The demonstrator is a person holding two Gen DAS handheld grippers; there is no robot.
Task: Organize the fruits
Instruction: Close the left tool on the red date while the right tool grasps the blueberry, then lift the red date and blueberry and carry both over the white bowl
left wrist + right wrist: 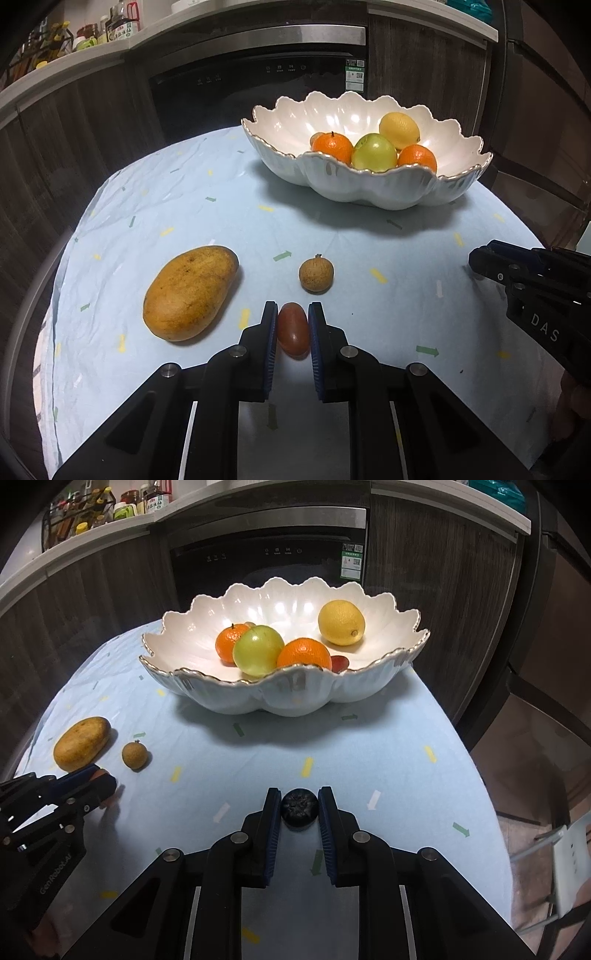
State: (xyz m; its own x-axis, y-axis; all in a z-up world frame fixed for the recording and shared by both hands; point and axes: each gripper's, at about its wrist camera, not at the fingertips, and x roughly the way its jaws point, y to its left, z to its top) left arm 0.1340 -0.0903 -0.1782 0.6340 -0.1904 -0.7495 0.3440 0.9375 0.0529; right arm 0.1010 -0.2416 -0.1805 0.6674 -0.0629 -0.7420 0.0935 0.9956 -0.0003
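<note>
My left gripper (292,314) is shut on a small red oval fruit (293,334) just above the blue tablecloth. A yellow mango (190,291) lies to its left and a small brown round fruit (316,274) just ahead. My right gripper (299,799) is shut on a small black bumpy berry (299,808) low over the cloth. The white scalloped bowl (295,698) stands beyond and holds two oranges (303,653), a green apple (258,650), a lemon (341,622) and a red fruit (340,662). The left gripper shows at the right wrist view's left edge (99,784).
The table under the blue cloth (369,746) ends close behind the bowl, before a dark oven front (269,565). A counter shelf with bottles (92,509) runs above. A white stool (569,853) stands off the table's right side. The right gripper body (535,295) sits at the left view's right edge.
</note>
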